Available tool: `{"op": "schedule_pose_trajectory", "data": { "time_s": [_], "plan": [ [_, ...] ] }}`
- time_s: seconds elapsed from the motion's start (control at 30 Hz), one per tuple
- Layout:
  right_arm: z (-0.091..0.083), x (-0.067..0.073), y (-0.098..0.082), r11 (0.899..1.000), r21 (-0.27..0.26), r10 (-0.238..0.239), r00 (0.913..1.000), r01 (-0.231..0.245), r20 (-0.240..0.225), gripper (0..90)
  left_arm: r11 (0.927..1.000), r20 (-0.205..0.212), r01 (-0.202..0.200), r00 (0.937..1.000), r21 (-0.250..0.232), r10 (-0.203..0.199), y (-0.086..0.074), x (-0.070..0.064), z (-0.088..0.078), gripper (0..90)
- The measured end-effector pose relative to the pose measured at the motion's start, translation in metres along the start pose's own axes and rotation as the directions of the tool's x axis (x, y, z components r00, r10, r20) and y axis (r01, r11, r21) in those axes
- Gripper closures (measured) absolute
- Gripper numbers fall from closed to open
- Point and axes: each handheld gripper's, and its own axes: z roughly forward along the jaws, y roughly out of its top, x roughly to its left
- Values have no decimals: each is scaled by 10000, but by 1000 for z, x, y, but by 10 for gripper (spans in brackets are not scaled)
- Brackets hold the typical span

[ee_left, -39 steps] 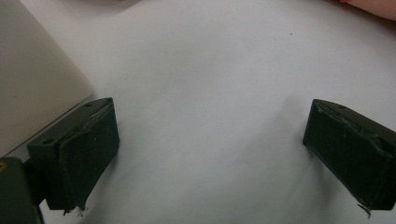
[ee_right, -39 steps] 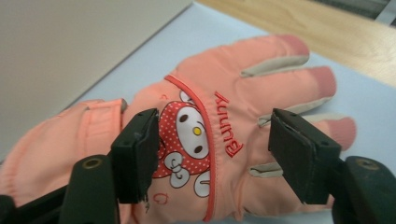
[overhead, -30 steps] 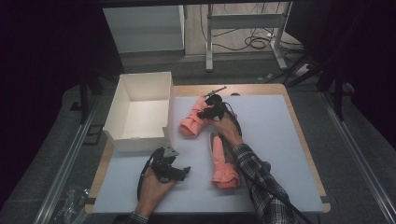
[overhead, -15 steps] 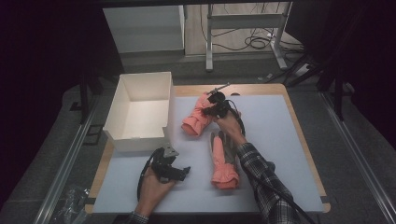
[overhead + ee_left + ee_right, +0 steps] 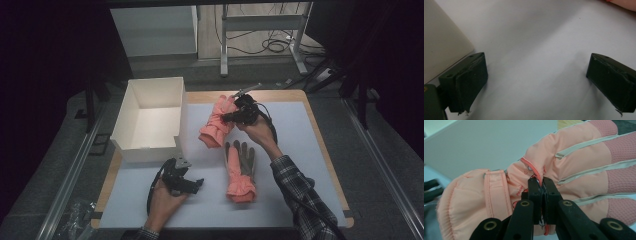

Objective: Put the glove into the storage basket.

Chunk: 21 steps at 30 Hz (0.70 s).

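Movement since the earlier frames is small: the right gripper [image 5: 231, 116] and the peach glove [image 5: 216, 121] it carries sit slightly farther toward the white box [image 5: 131, 119] than a second ago, while the left gripper [image 5: 196, 184] and the second glove [image 5: 239, 170] lie where they were. Seen from the right gripper view, the right gripper [image 5: 542, 185] has its jaws pressed together on a fold of the peach glove [image 5: 564, 173] at the piped seam on its back, with the cuff to one side and the ribbed fingers to the other. From the high view that glove hangs just beside the box's near right wall, its cuff end touching the white mat [image 5: 300, 165]. The left gripper [image 5: 536, 80] has its jaws spread wide with nothing between them, hovering low over the white mat [image 5: 531, 45], and a corner of the white box [image 5: 441, 47] lies just beside one jaw. The second glove lies flat, palm up, on the mat in front of the box and to its right, between the two grippers and apart from both
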Motion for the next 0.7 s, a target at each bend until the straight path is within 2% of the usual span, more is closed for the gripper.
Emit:
{"op": "schedule_pose_trajectory", "data": {
  "time_s": [0.23,0.47,0.57,0.7],
  "plan": [
    [-37,13,-14,9985,-66,-549,9960,546,-712,859,10000,-7,-32,10000,4,32,0,0,0,35],
    [-78,29,-37,9945,-100,-1050,9840,1047,-1441,859,10000,-24,-25,10000,-9,25,0,0,0,35],
    [-90,38,-49,9897,64,-1400,9749,1433,-1733,856,10000,-17,-76,10000,27,76,0,0,0,35],
    [-99,51,-67,9736,450,-2108,9570,2238,-1993,854,10000,0,-17,10000,7,17,0,0,0,36]
  ]
}}
